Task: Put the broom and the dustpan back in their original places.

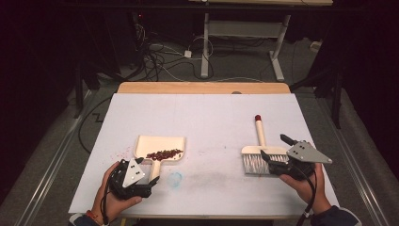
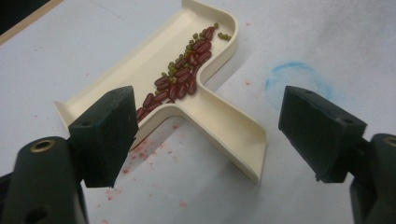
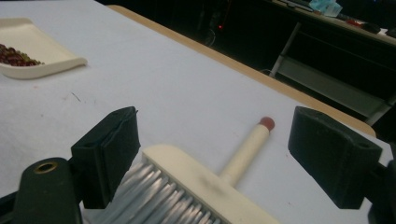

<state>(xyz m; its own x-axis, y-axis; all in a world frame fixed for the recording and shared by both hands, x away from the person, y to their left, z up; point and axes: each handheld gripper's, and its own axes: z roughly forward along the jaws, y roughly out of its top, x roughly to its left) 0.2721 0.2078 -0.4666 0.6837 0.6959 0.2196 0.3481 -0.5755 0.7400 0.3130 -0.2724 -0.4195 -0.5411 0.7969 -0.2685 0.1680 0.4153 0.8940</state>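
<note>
left gripper (image 1: 149,181): jaws wide apart | right gripper (image 1: 270,155): jaws wide apart, low

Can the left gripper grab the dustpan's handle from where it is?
Probably yes. The left gripper is open, and the dustpan handle lies on the table between its fingers with nothing in the way.

The high view looks forward and down over the whole white table (image 1: 207,117). The left gripper view sits close above the dustpan (image 2: 205,107); the right gripper view looks low across the brush (image 3: 210,182), sharing that dustpan (image 3: 42,60) at its far left
</note>
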